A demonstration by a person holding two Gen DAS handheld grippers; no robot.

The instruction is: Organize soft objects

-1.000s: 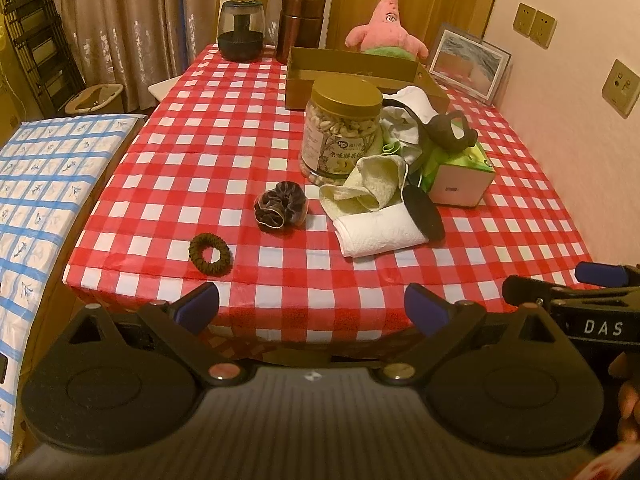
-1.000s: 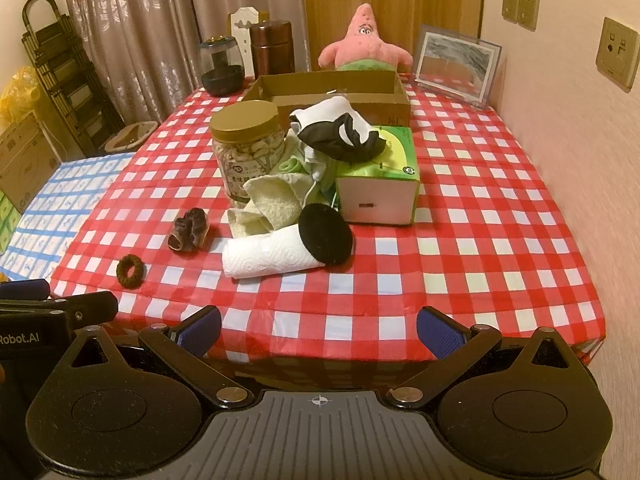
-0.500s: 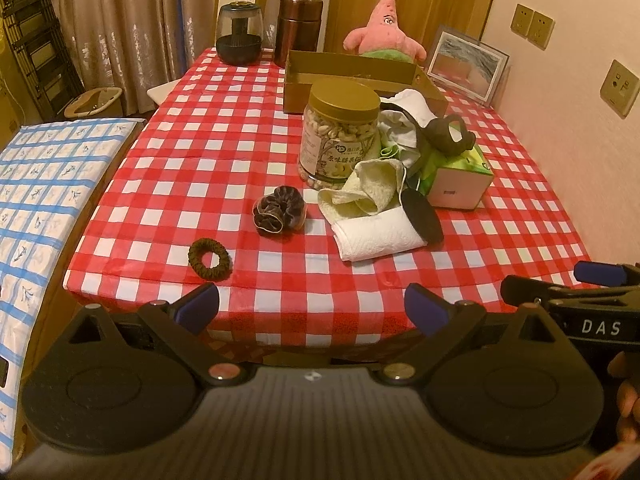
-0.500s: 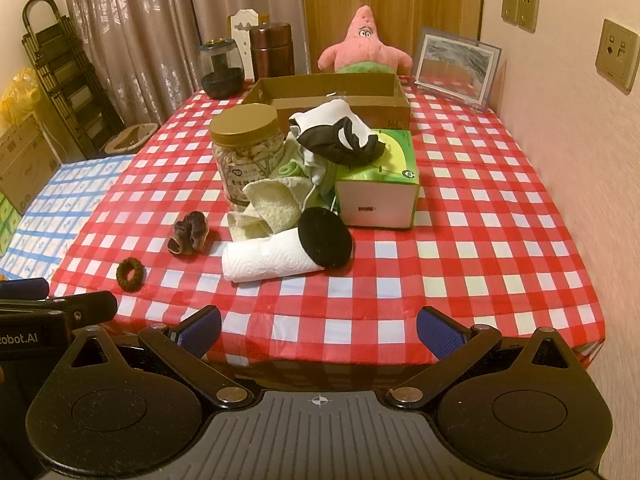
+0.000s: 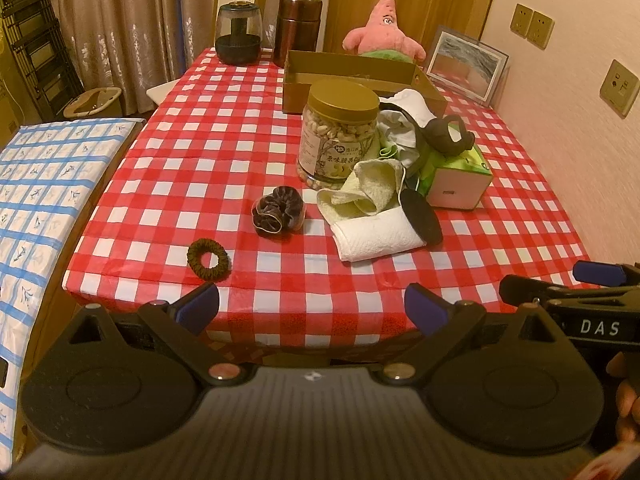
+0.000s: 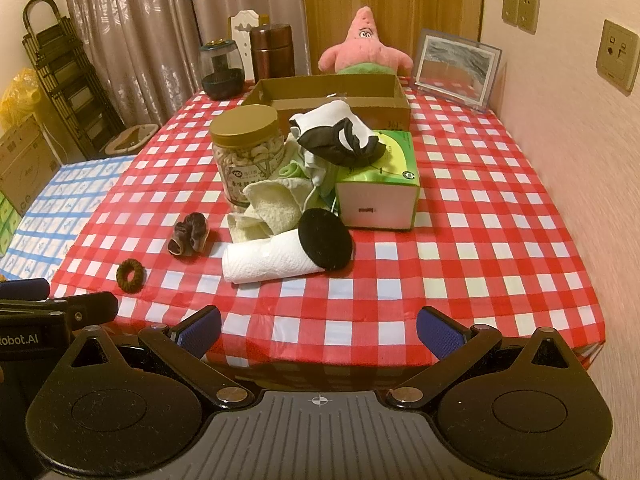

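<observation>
On the red checked tablecloth lie a dark ring hair tie, a brown scrunchie, a white rolled towel, a cream cloth, a black round pad and black-and-white fabric on a green tissue box. A brown cardboard box sits behind. My left gripper and right gripper are both open and empty, short of the table's near edge.
A nut jar stands by the pile. A pink starfish plush, picture frame, dark glass jar and brown canister stand at the far end. A blue checked surface lies left; a wall is right.
Both grippers have drawn back slightly from the table; the objects look a little smaller and higher in view. Nothing on the table has moved.
</observation>
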